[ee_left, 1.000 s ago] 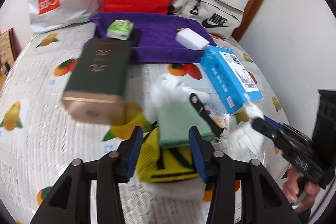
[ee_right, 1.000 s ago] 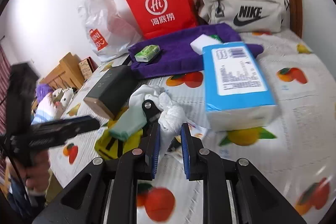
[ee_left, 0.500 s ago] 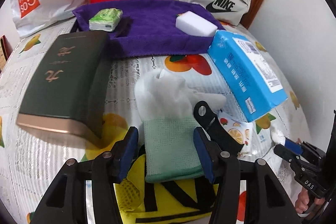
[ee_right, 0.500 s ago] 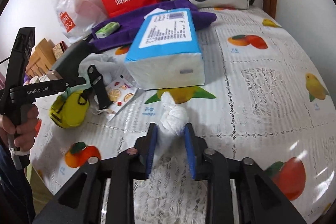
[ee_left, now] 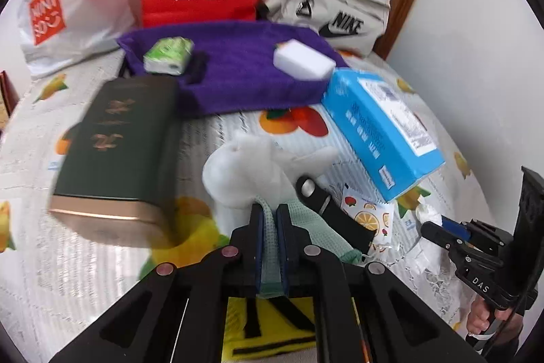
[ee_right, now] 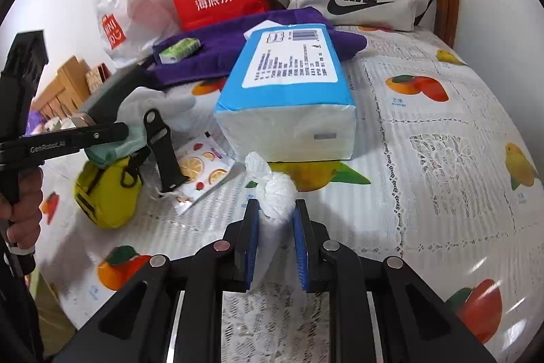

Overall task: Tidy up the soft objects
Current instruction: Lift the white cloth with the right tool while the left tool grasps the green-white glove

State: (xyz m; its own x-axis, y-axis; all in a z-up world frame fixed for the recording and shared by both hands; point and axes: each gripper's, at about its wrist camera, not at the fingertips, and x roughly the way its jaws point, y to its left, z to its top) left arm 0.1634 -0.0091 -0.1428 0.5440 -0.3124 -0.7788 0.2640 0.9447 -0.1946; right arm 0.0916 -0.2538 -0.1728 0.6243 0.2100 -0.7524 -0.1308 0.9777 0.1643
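The left gripper [ee_left: 270, 216] is clenched on the green cuff of the white glove [ee_left: 244, 169]; its jaws have just been closing, and the fabric sits pinched between the blue pads. The glove lies on the bed [ee_right: 442, 131] between the dark green box [ee_left: 119, 152] and the blue tissue pack [ee_left: 380, 131], with its cuff over the yellow pouch [ee_right: 105, 193].

The right gripper [ee_right: 273, 220] grasps a knotted white bag [ee_right: 275, 189], which rests just in front of the tissue pack.

Procedure for the lift, as judged from this view:
1. Raise the glove straight up so the cuff peels off the pouch.
2. Keep clear of the black strap [ee_left: 329, 210] lying beside the cuff; it may snag.
3. Hold only fabric, not the pouch below.
4. Hold the right gripper clamped and clear of the left one's path.
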